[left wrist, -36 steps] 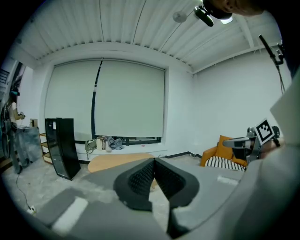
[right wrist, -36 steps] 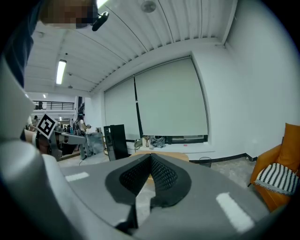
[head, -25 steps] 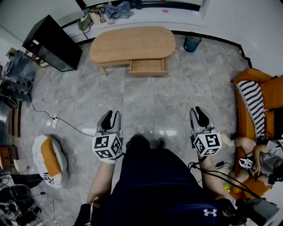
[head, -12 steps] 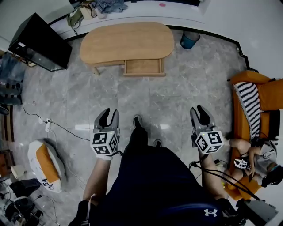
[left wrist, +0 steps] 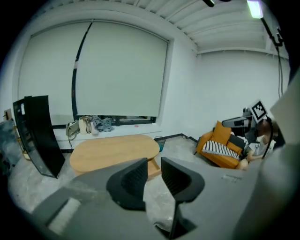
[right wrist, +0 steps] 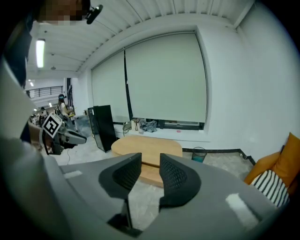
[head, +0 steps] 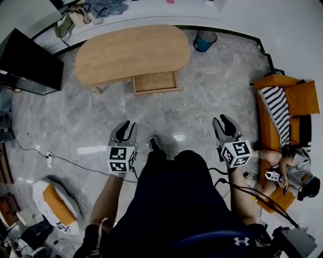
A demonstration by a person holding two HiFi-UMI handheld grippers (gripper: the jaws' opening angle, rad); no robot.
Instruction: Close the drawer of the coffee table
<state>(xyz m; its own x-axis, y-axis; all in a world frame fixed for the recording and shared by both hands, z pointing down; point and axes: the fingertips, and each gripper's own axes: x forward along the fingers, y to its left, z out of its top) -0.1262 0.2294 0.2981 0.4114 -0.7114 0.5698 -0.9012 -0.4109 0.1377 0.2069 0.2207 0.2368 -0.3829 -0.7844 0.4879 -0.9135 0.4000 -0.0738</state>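
The drawer (head: 155, 81) at 12 o'clock stood open, unreached; left gripper (head: 126, 124) jaws were closing empty, right gripper (head: 222, 121) jaws apart.

A black upright cabinet (head: 26, 63) stands at the upper left on the grey marble-tile floor (head: 212, 95). A blue round waste bin (head: 204, 40) sits at the top, right of centre. Crumpled clothes (head: 103, 7) lie on the white window ledge (head: 151, 12). At the right edge, an orange sofa (head: 288, 83) carries a black-and-white striped throw (head: 276, 108), with a seated person (head: 291, 174) below it. A white-and-orange bag (head: 53, 204) lies at the lower left, near a white power strip (head: 49, 159).
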